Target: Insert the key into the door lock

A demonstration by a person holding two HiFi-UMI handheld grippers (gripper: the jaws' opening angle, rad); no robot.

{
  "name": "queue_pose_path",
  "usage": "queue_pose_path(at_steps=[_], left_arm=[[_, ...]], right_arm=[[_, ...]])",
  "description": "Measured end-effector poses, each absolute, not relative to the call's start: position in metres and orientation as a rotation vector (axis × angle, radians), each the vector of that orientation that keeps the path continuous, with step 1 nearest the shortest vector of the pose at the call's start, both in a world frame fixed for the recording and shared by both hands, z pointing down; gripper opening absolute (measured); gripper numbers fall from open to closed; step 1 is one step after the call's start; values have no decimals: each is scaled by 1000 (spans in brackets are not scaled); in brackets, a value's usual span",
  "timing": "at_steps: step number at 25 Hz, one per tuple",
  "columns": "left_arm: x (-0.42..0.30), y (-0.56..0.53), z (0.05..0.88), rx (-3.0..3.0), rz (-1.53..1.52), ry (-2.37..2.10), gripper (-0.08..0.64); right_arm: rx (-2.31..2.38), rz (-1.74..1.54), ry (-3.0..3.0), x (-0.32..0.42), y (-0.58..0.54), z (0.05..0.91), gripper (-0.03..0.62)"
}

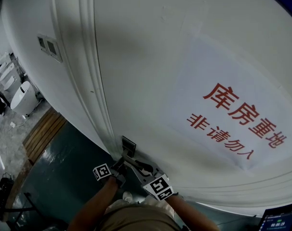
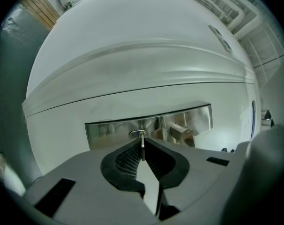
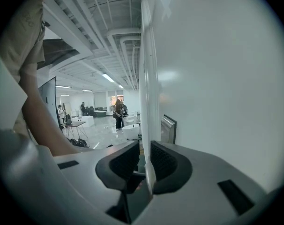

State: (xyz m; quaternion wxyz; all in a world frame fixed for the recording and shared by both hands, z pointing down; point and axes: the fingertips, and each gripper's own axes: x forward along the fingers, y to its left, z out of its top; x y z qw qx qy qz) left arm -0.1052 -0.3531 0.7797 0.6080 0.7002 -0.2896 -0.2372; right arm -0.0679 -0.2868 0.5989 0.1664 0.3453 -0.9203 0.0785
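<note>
1. Jaws of the left gripper (image 2: pixel 142 145) were closed on a slim metal key (image 2: pixel 142 147). It stood edge-on between the ribbed pads, its blade pointing straight ahead along the jaws.
2. We saw the blade's tip meet the small oval keyhole (image 2: pixel 137 134) in the steel lock plate (image 2: pixel 104 128). We could not tell whether the tip had entered or only touched the mouth.
3. The key's long axis ran square to the door (image 2: pixel 132 69), with the keyhole directly ahead of the jaws and no offset to either side that we could see. We judged that the coming move was a plain push forward along that axis. Any tilt of the blade could make it bind at the mouth.
4. The right gripper (image 3: pixel 145 150) had its jaws a narrow gap apart with nothing between them. It looked along the door's face, with the lock plate seen edge-on ahead and to its right. We judged it clear of the lock, so the left gripper was the one placed to do the work.
5. On the same plate, just right of the keyhole in the left gripper view, stood the lever handle (image 2: pixel 180 131).
6. In the head view, a paper notice (image 1: pixel 228 114) with red characters was stuck on the door well away from the lock.
</note>
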Motion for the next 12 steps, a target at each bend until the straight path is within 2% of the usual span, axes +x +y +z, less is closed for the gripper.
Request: queue_pose_path(at_steps=[12], left_arm=[[-102,-358,779,1620,-538,-667,32]], right_arm=[[1028,252,-2596,-56,-285,606,64]])
